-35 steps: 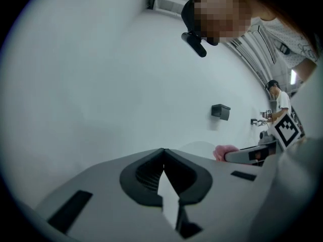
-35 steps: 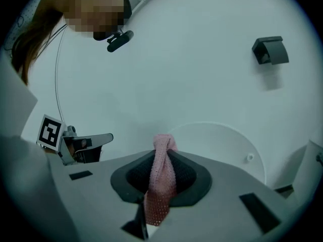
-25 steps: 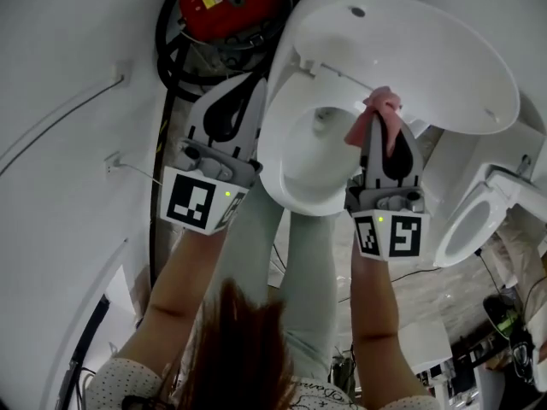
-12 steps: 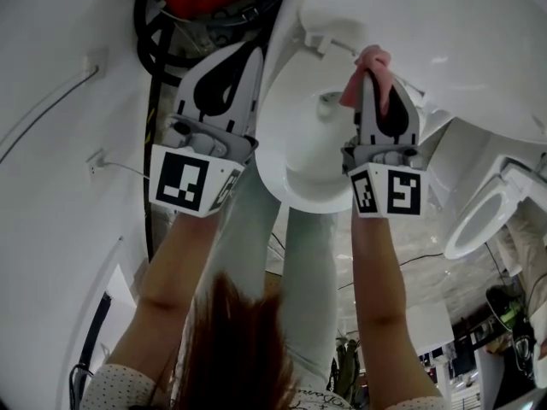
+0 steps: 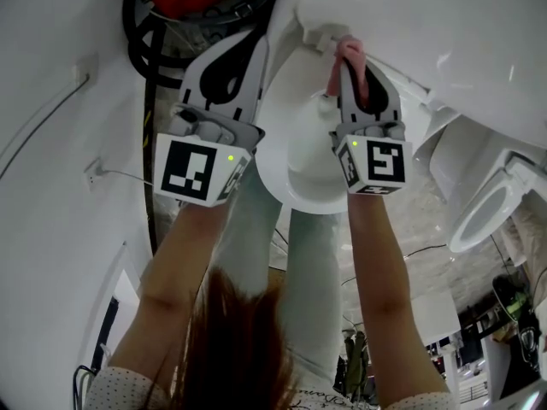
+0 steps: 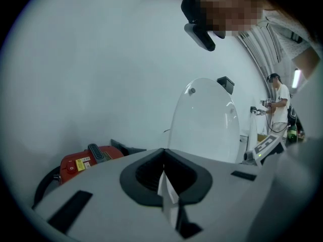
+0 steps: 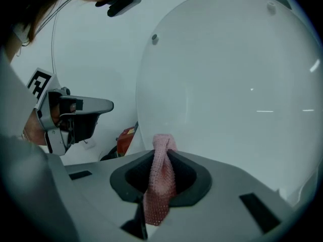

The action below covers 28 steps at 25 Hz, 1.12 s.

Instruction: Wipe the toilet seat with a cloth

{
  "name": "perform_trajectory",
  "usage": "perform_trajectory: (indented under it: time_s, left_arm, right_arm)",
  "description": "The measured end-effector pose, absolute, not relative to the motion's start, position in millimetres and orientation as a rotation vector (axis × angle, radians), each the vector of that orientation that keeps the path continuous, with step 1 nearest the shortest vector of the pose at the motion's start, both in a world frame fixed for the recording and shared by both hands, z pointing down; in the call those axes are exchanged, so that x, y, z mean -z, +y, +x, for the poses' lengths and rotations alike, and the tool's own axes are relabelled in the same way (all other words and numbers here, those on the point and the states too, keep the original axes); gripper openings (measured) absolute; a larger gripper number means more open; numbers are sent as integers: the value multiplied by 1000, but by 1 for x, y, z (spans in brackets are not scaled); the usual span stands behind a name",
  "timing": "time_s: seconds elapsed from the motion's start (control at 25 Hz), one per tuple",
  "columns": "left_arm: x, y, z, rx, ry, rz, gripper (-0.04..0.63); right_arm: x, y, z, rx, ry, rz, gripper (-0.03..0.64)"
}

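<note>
Pink knit cloth [image 5: 349,56] is pinched in the right gripper [image 5: 345,68] in the head view, up at the back of the toilet seat [image 5: 286,173] by the hinge. The left gripper [image 5: 253,54] hangs beside the bowl. Left gripper view: jaws pressed together on nothing, raised lid [image 6: 204,120] ahead. Right gripper view: jaws clamped on the cloth's bunched middle, with a tuft poking out front. It looks soft and floppy, so I'd grip mid-bunch and let that tuft do the wiping.
</note>
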State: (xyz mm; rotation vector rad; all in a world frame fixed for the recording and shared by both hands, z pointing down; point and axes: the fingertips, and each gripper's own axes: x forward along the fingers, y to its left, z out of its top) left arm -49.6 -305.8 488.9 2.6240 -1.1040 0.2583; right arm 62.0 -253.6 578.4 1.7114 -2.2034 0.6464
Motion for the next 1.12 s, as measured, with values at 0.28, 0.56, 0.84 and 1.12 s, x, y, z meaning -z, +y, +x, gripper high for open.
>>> perform_trajectory:
  time_s: [0.28, 0.56, 0.84, 1.12]
  left_arm:
    - [-496, -309, -48, -301, -1080, 2629, 2]
    - [-498, -313, -41, -318, -1062, 2640, 2]
    - [-500, -311, -37, -348, -1045, 2638, 3]
    - [-498, -309, -31, -371, -1030, 2653, 2]
  right_arm:
    - [-598, -265, 54, -704, -2201, 1683, 66]
    - [-618, -271, 46, -704, -2143, 1629, 63]
    - [-634, -269, 34, -585, -2106, 1491, 58]
    - [-637, -268, 34, -637, -2083, 1381, 54]
